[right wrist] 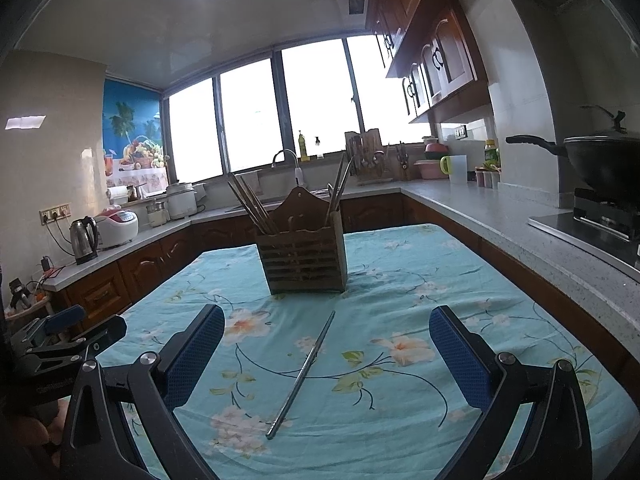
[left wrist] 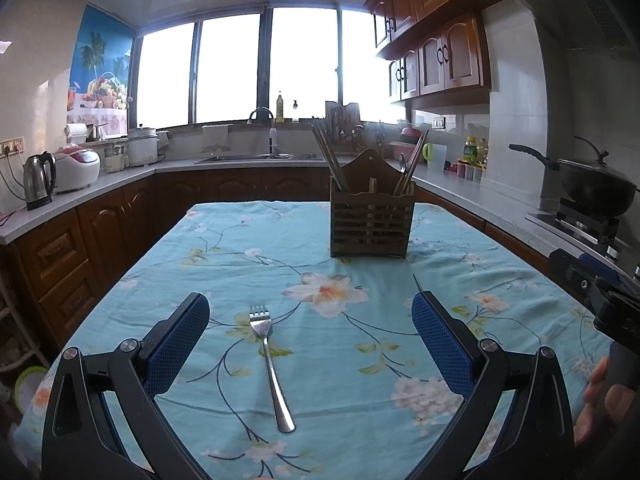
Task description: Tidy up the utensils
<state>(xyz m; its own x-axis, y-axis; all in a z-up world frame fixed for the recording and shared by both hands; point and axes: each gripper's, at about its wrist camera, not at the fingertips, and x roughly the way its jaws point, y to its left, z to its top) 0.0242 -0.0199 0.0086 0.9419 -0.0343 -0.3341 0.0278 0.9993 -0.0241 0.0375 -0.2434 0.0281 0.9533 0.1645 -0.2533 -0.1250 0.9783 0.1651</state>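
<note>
Two grippers, left [left wrist: 310, 312] & right [right wrist: 326, 326], fingers spread wide; silver metal fork [left wrist: 269, 360] frame-centre, steel chopstick [right wrist: 302, 376] mid-frame, on floral blue worktop [left wrist: 240, 248].

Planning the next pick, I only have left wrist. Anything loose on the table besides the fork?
Observer: Yes, one metal chopstick lies flat on the cloth, in front of the holder.
Operator: Right gripper holding anything?
Observer: No. The right gripper is open and empty; the chopstick shows between its fingers.
Operator: Chopstick touching the holder?
Observer: No, its far tip stops short, with cloth showing between them.
</note>
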